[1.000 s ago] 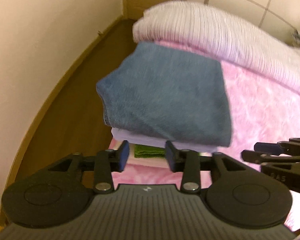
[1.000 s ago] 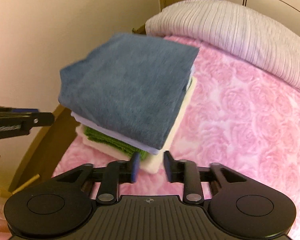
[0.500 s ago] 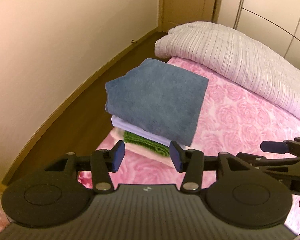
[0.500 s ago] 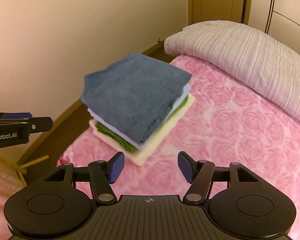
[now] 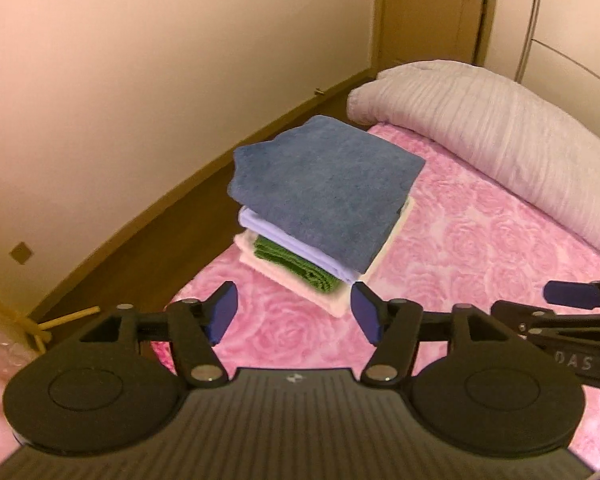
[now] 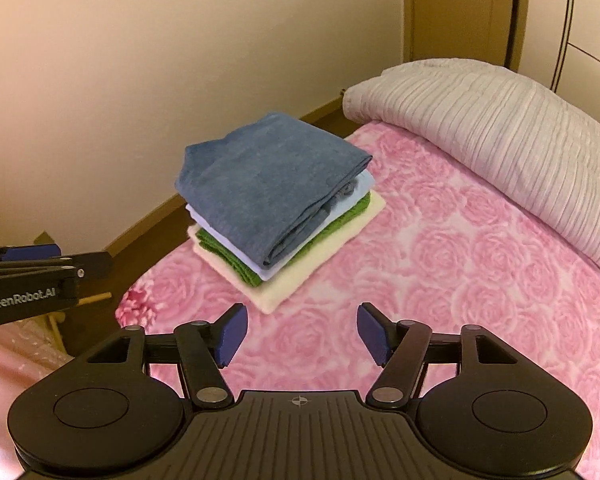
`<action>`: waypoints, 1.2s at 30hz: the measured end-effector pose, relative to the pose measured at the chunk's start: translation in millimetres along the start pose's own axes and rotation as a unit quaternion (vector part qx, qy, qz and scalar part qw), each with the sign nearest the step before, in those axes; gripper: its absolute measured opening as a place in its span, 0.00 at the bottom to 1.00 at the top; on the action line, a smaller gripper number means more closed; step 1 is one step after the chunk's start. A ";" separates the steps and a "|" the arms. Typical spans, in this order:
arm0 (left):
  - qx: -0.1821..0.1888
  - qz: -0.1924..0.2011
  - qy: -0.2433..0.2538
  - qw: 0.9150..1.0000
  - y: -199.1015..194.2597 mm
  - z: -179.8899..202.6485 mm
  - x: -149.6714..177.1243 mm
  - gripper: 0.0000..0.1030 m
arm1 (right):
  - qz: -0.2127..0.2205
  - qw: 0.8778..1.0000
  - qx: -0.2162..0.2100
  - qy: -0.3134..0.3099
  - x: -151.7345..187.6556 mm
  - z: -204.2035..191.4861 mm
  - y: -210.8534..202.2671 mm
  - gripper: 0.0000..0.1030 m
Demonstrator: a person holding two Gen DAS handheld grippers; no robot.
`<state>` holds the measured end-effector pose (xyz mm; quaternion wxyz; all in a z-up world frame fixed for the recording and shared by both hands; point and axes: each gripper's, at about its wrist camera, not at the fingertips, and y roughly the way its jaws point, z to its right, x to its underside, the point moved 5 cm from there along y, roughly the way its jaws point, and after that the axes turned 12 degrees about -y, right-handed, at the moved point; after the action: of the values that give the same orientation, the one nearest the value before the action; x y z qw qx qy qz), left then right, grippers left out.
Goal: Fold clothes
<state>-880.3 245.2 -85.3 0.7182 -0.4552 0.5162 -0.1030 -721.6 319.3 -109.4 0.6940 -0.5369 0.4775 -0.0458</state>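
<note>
Just now, you had both tongs clear of the stack of folded clothes (image 5: 324, 208), which sat on the pink bed (image 5: 480, 248) near its corner by the wall. A second earlier each camera was pressed right up against the blue garment (image 6: 268, 180) on top, with the blue pads drawn in to a narrow gap; by this moment you had pulled back and up, so the whole pile showed. Your left tongs (image 5: 294, 312) stood wide apart and held nothing; your right tongs (image 6: 302, 332) did the same, just short of the stack's near corner. Beneath the blue garment lay a pale lilac piece (image 5: 284, 236), then a green one (image 5: 296, 268), then a cream one (image 6: 300, 272) at the bottom, edges roughly squared. Beyond the stack, a striped duvet (image 6: 500, 128) lay rolled. I'd judge the top piece set down and released; no loose garment showed in either view.
</note>
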 end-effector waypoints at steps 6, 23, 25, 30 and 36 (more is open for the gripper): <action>-0.027 0.007 -0.005 1.000 -5.6 9.2 19.5 0.58 | -0.010 1.000 0.006 -0.007 8.2 10.0 -4.8 0.63; -0.031 -0.018 -0.030 0.999 -3.5 27.4 30.9 0.58 | -0.024 0.999 -0.018 -0.025 19.4 32.8 2.3 0.63; -0.031 -0.023 -0.031 0.999 1.5 29.6 30.5 0.58 | -0.027 0.999 -0.017 -0.032 18.7 33.6 7.1 0.63; -0.029 -0.041 -0.037 0.998 17.3 34.3 30.7 0.58 | -0.038 0.998 -0.017 -0.044 16.0 36.3 20.3 0.63; -0.033 -0.051 -0.038 0.997 33.1 37.7 27.1 0.58 | -0.051 0.997 -0.021 -0.051 10.8 40.0 37.4 0.63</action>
<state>-847.4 267.9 -126.0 0.7159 -0.5077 0.4677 -0.1053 -704.2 356.8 -146.9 0.7029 -0.5765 0.4145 -0.0433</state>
